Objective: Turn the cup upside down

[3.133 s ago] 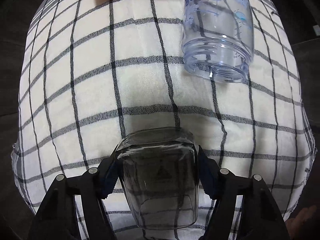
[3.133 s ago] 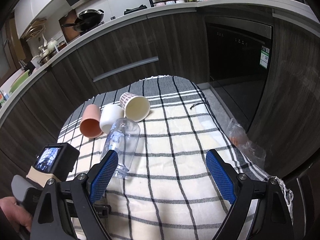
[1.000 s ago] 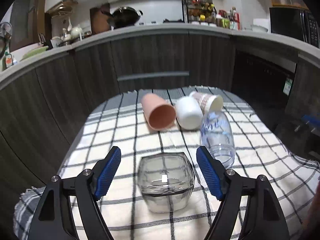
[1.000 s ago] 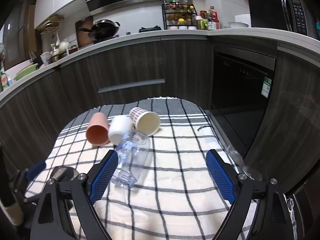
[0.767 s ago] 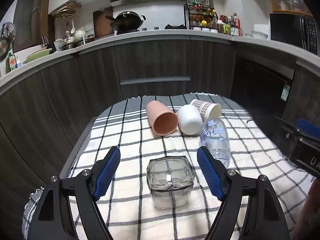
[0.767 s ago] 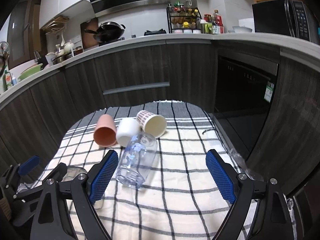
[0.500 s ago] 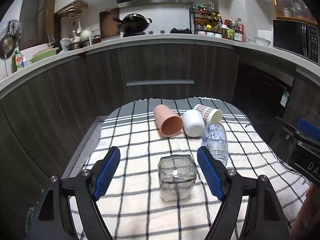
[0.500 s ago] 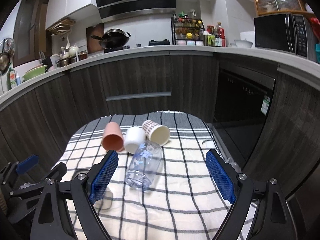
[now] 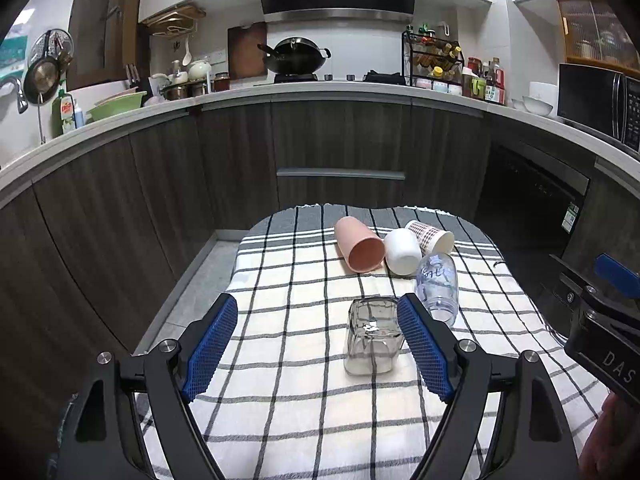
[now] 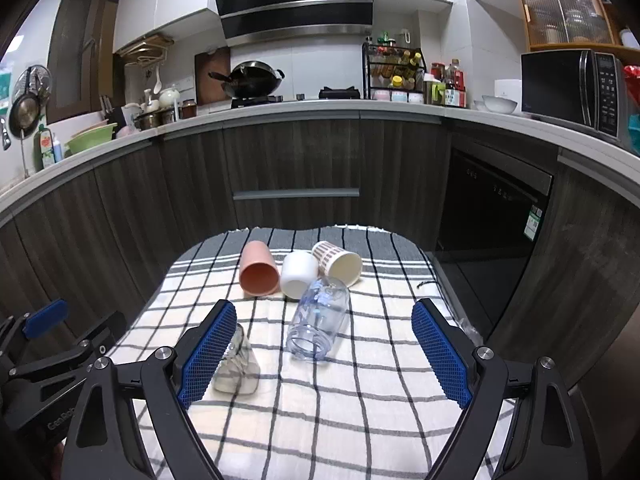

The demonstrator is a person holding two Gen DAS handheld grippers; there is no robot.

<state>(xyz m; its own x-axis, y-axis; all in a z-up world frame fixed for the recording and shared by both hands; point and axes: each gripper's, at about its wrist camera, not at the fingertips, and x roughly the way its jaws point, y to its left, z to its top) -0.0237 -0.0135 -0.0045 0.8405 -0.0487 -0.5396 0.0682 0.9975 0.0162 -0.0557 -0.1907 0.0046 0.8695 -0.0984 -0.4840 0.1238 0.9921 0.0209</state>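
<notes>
A square smoky clear cup [image 9: 372, 338] stands upside down on the checked cloth [image 9: 304, 396]; it also shows in the right wrist view [image 10: 239, 365], partly behind my right gripper's left finger. My left gripper [image 9: 318, 350] is open and empty, drawn back above the near part of the cloth. My right gripper [image 10: 322, 354] is open and empty, to the right of the cup. A clear bottle-like cup [image 9: 437, 283] [image 10: 318, 318], a pink cup [image 9: 358, 249], a white cup [image 9: 402, 251] and a patterned paper cup [image 9: 431, 236] lie on their sides farther back.
The cloth covers a small table in front of dark kitchen cabinets [image 9: 340, 148]. A dark oven front [image 10: 492, 208] stands to the right. The floor [image 9: 188, 296] lies left of the table.
My left gripper let go of the smoky cup, which now stands upside down, and drew back and up. My right gripper also rose and drew back.
</notes>
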